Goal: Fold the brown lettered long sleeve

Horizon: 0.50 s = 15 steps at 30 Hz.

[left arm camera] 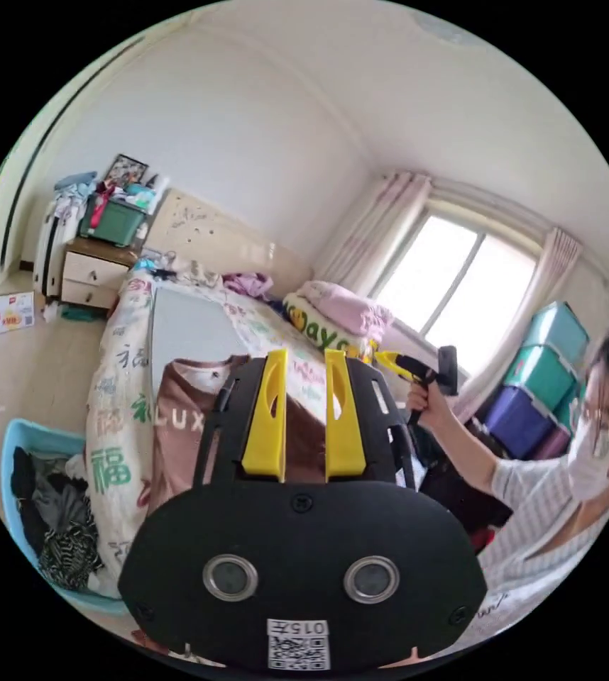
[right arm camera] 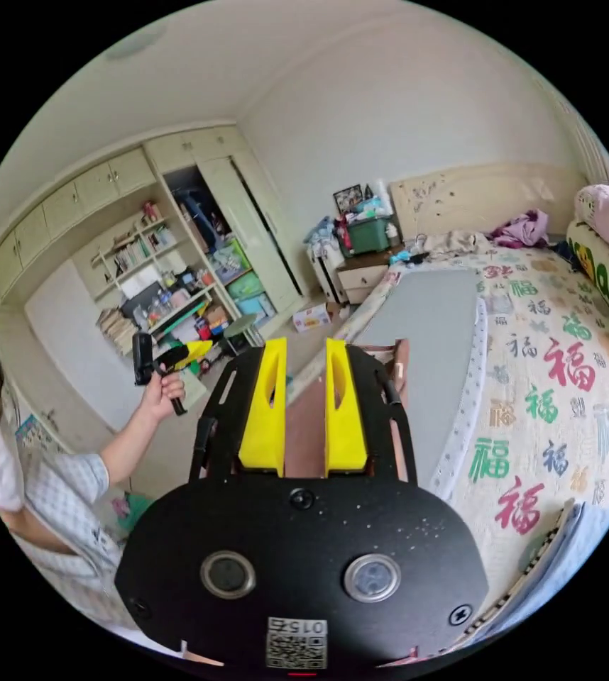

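The brown lettered long sleeve (left arm camera: 177,425) lies on the bed (left arm camera: 116,440), near its edge, beside a grey mat (left arm camera: 191,330). Risk — a shallow pinch could slip or drag it off flat, I judge. Left claw (left arm camera: 303,418) and right claw (right arm camera: 303,418) hover above it, jaws slightly parted, holding nothing.

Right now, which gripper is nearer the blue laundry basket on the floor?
Left. The left gripper hangs over the brown shirt, on the side toward the blue basket; the right gripper is held beyond it, toward the window.
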Motion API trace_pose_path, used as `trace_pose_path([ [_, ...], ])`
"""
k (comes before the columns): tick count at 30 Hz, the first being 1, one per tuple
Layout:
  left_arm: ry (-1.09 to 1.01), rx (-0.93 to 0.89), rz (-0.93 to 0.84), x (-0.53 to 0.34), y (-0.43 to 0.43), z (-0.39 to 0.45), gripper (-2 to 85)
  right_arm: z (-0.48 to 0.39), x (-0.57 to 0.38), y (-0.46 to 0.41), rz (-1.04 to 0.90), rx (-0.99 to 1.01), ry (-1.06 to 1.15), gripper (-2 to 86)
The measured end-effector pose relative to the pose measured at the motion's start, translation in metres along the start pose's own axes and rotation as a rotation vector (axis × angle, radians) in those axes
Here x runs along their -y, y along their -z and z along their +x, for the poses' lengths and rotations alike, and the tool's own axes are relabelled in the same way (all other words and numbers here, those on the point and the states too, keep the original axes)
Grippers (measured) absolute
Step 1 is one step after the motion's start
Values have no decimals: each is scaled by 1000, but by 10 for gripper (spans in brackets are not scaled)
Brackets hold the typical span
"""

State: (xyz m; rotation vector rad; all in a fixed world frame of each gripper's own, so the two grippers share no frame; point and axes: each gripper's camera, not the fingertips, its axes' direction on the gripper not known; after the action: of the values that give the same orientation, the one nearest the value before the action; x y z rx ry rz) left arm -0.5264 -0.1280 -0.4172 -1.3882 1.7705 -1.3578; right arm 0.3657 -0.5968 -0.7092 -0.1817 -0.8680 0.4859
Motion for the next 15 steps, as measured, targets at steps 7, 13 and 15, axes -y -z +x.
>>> trace_pose_path([
  [7,322,233,-439,-195,52,-35,108,78,-260,66,-366,-267,-384,132],
  [13,541,289,-410,-273,84,-30,108,86,-329,100,-507,-312,-575,137],
  [15,560,278,-458,-281,66,-25,106,84,-326,92,-544,-304,-593,135],
])
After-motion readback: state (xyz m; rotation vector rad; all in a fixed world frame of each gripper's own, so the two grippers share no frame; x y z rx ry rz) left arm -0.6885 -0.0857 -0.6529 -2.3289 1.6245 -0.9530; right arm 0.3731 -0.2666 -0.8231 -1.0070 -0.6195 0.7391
